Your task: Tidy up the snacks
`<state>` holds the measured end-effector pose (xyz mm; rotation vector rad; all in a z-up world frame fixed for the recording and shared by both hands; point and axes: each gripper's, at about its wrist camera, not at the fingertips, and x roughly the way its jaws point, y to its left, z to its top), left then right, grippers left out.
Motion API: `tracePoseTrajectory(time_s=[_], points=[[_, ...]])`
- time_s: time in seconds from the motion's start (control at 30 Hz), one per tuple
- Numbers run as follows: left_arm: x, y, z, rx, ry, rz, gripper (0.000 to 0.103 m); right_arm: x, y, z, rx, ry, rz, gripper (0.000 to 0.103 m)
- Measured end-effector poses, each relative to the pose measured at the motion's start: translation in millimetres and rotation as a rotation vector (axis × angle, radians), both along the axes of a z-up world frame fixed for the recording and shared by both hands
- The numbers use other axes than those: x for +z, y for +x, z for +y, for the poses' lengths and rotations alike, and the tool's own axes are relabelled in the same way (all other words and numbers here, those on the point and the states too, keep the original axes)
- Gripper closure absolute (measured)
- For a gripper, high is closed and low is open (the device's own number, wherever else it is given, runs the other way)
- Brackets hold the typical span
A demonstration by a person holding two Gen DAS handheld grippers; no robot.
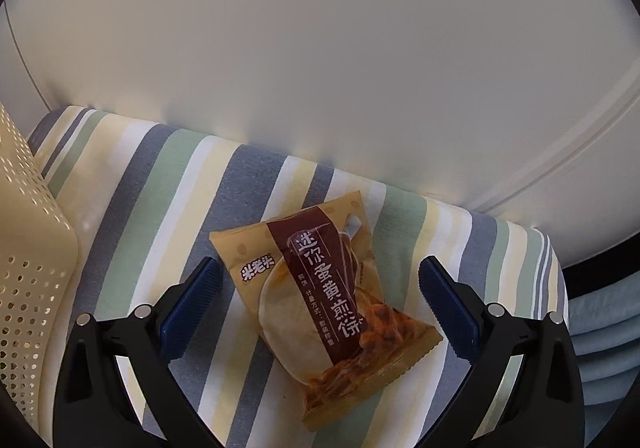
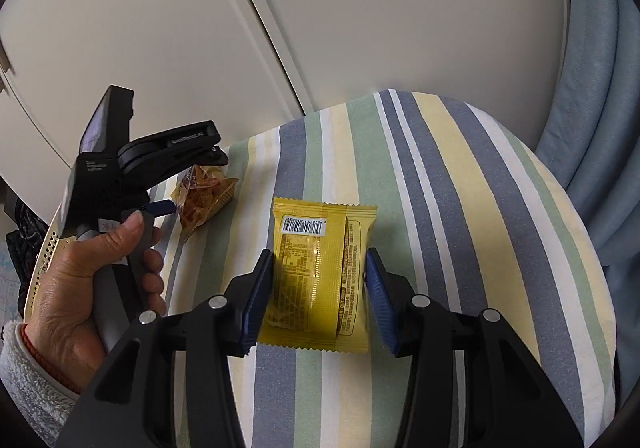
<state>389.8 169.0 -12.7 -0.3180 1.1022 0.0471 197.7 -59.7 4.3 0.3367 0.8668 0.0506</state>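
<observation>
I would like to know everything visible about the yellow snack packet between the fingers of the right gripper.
The yellow snack packet is a flat, glossy plastic pouch with zigzag-cut ends. It lies back side up, showing a white barcode label, small printed text and a lengthwise seam. It rests on the striped cloth. The right gripper is open around it: the blue pads stand beside its long edges, close, without squeezing it. Contact cannot be judged.

Each gripper [image 2: 318, 288] has black plastic arms, silver pivot screws and ribbed blue pads [image 2: 256, 304]. The left hand [image 2: 80, 288] wears a fuzzy grey sleeve [image 2: 28, 380].
</observation>
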Motion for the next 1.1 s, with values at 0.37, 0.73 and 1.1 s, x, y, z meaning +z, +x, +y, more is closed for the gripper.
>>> tracePoseTrajectory(time_s=[0.37,0.73,1.1], points=[[-5.5,-11.9,-27.1,-0.075,0.171,-0.042,0.022,0.3,1.0,-6.7,-0.017,0.019,-0.007,0.057],[0.0,-53.3,-22.9,-0.159,0.143,-0.075,0.042,0.6,-1.5,-11.3,-0.023,0.034,-0.021,0.057],[23.2,-117.7,-11.8,-0.225,0.133,-0.138,0.044,3.1,-6.7,-8.3,-0.012,0.022,-0.05,0.057]])
